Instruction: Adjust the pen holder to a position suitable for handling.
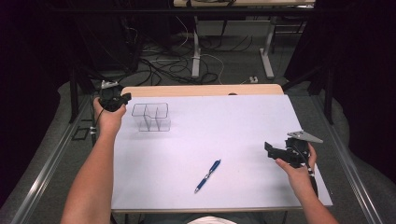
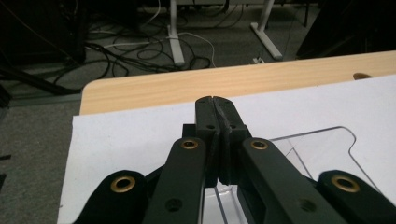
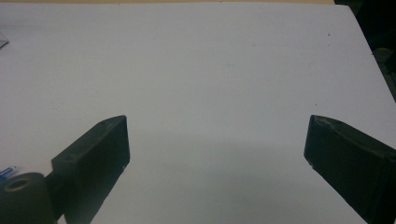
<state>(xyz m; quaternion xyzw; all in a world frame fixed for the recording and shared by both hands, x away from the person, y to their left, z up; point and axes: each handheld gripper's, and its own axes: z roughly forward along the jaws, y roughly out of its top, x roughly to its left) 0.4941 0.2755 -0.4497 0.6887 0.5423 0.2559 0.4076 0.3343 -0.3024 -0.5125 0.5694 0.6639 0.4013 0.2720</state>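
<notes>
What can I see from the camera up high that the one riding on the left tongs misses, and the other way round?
High view alone: the blue pen lying on the white sheet, and the right tongs, jaws apart. Left gripper view alone: a close look at the left tongs, jaws shut with nothing between. Both share the clear plastic organizer and the wooden table edge.
</notes>
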